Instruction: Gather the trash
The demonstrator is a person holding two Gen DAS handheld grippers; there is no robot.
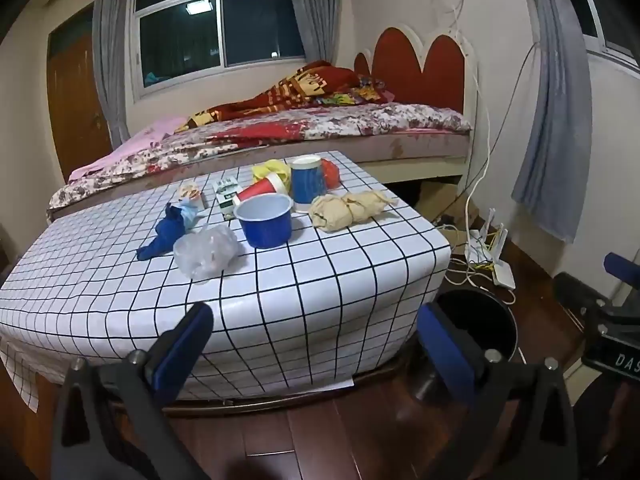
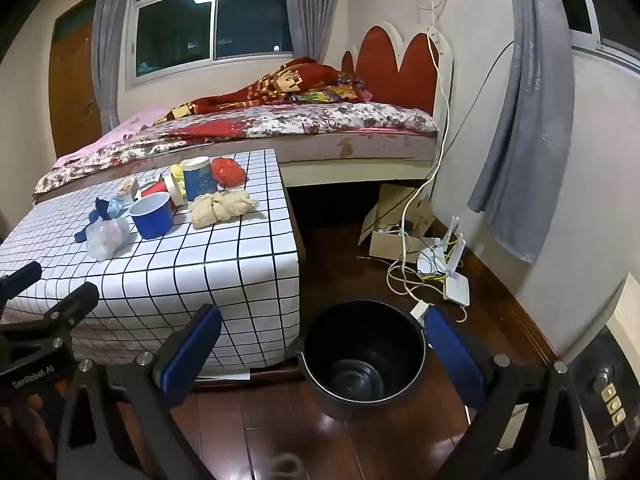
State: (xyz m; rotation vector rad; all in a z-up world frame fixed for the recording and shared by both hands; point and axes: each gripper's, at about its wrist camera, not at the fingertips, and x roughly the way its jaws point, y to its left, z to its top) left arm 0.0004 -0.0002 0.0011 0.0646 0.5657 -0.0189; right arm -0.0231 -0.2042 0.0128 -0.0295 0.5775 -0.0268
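A low table with a white grid cloth (image 1: pixel 280 300) (image 2: pixel 180 276) holds trash: a clear crumpled plastic bag (image 1: pixel 206 254) (image 2: pixel 106 236), a blue crumpled glove (image 1: pixel 166 232), beige crumpled paper (image 1: pixel 348 208) (image 2: pixel 222 208), a tipped red paper cup (image 1: pixel 260 192), small cartons (image 1: pixel 226 194), yellow and red wrappers (image 2: pixel 228 172), a blue mug (image 1: pixel 266 220) (image 2: pixel 154 214) and a blue tall cup (image 1: pixel 307 182) (image 2: pixel 199 180). A black empty bucket (image 2: pixel 364 360) (image 1: pixel 476 328) stands on the floor right of the table. My left gripper (image 1: pixel 314 344) is open before the table's front. My right gripper (image 2: pixel 324 352) is open, with the bucket between its fingers in view.
A bed (image 1: pixel 280 132) lies behind the table. A white router (image 2: pixel 456 284), tangled cables and a cardboard box (image 2: pixel 396 228) sit on the wooden floor by the right wall. A grey curtain (image 2: pixel 524 120) hangs at right.
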